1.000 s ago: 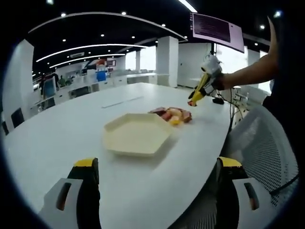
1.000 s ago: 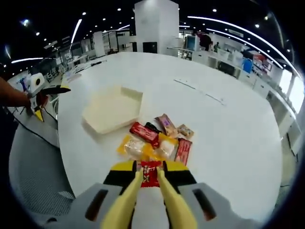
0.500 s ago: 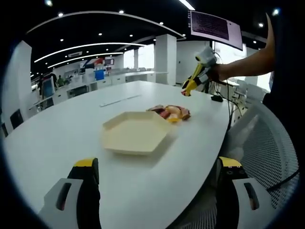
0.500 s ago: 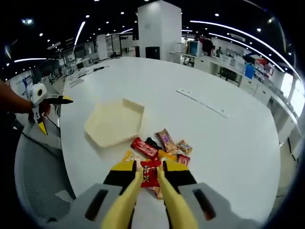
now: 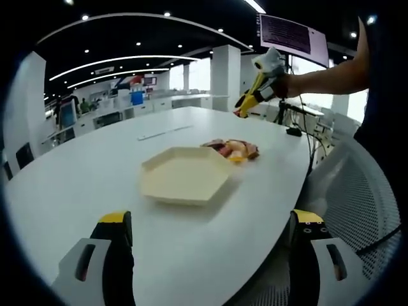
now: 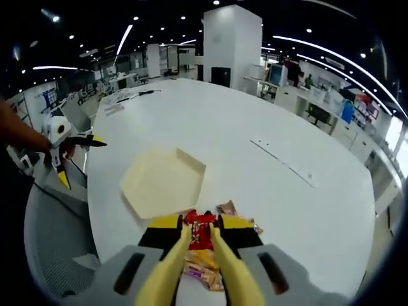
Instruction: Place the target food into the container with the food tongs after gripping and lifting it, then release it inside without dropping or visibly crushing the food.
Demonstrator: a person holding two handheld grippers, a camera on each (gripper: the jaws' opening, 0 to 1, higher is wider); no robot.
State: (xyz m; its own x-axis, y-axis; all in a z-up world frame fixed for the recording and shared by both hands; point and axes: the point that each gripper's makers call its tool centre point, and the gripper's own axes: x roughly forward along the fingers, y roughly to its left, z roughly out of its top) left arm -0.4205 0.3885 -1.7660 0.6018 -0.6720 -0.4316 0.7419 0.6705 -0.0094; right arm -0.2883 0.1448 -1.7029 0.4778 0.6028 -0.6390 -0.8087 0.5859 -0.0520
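A cream hexagonal tray (image 5: pixel 185 182) lies on the white table (image 5: pixel 76 178), with a pile of wrapped snacks (image 5: pixel 233 148) just past it. My left gripper (image 5: pixel 210 239) hangs low at the table's near edge, jaws wide open and holding nothing. Held by an arm, my right gripper (image 5: pixel 242 109) is high above the pile. In the right gripper view, my right gripper (image 6: pixel 200 223) is shut on a red snack packet (image 6: pixel 201 236), lifted over the snack pile (image 6: pixel 205 262) beside the tray (image 6: pixel 162 182). The left gripper (image 6: pixel 86 166) shows at the left, open.
A grey mesh chair (image 5: pixel 357 191) stands at the table's edge, also the chair (image 6: pixel 51 242) below the left gripper. A thin strip (image 6: pixel 284 162) lies on the table (image 6: pixel 255 127) beyond the pile. A white pillar (image 6: pixel 229 38) and desks stand far behind.
My right gripper has risen with the red packet, lifting it off the pile and nearer the tray. The left gripper has stayed open and almost still.
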